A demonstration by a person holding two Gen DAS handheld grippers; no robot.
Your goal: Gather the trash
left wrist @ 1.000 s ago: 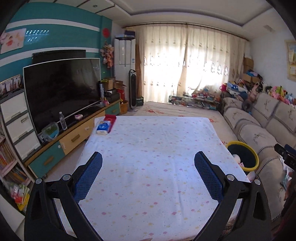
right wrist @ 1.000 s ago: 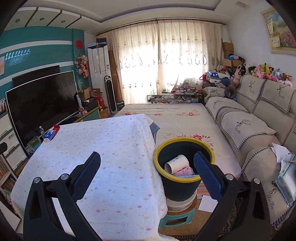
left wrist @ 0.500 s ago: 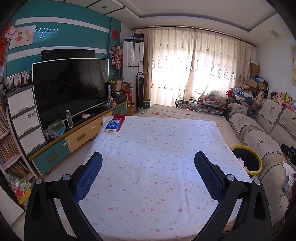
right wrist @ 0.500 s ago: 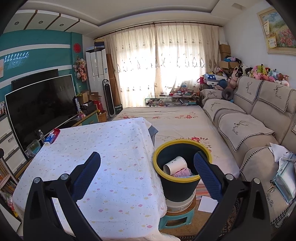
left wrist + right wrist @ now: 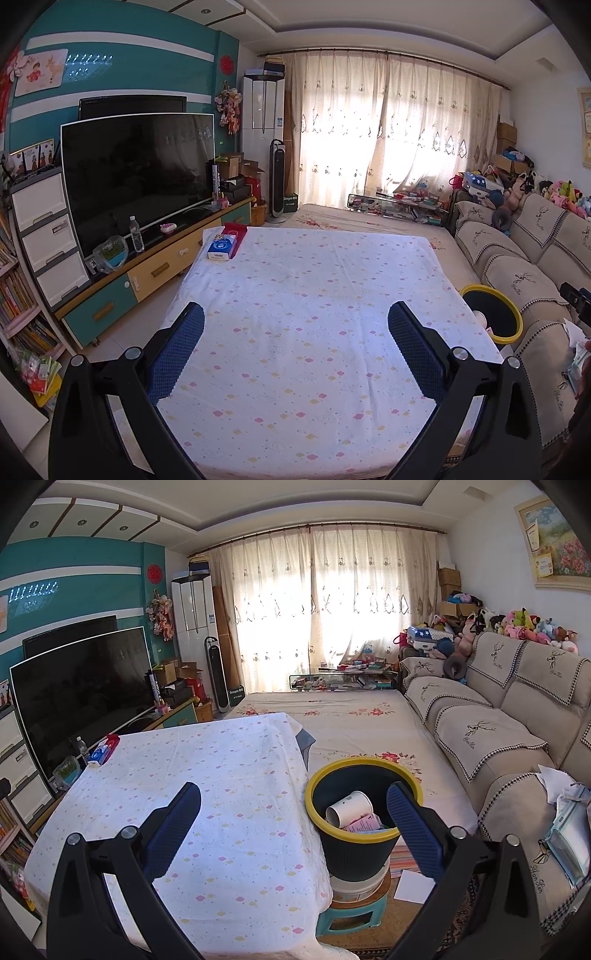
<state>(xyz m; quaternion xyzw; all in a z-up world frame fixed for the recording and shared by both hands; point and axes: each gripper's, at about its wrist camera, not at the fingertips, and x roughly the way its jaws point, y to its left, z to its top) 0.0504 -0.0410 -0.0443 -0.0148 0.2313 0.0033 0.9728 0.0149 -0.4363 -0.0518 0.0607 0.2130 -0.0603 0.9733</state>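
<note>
Left gripper (image 5: 295, 339): jaws spread wide, nothing between the blue pads (image 5: 177, 347). It hangs above the near half of the table (image 5: 314, 295), which carries a white cloth with small coloured spots. Ahead and to the left of this gripper, at the far left corner of the table, lie a blue tissue pack (image 5: 221, 248) and a red box (image 5: 234, 234), touching each other. Well off to its right, beside the table's right edge, the yellow rim of the trash bin (image 5: 511, 314) shows.

Right gripper (image 5: 293, 823): jaws likewise wide apart, empty. It sits over the table's right edge, with the trash bin (image 5: 354, 853) just ahead and slightly right; the right pad (image 5: 413, 830) overlaps the bin's rim in view. Whether it touches cannot be told.

Bin: dark body, yellow rim, standing on a white tub atop a green stool (image 5: 351, 915), just beside the table. Inside: a white paper cup (image 5: 349, 808) on its side and a pink printed paper (image 5: 364, 823) beneath it.

Further right of the right gripper: sofa (image 5: 491, 738), with crumpled white paper (image 5: 554, 779) on its near arm.
</note>
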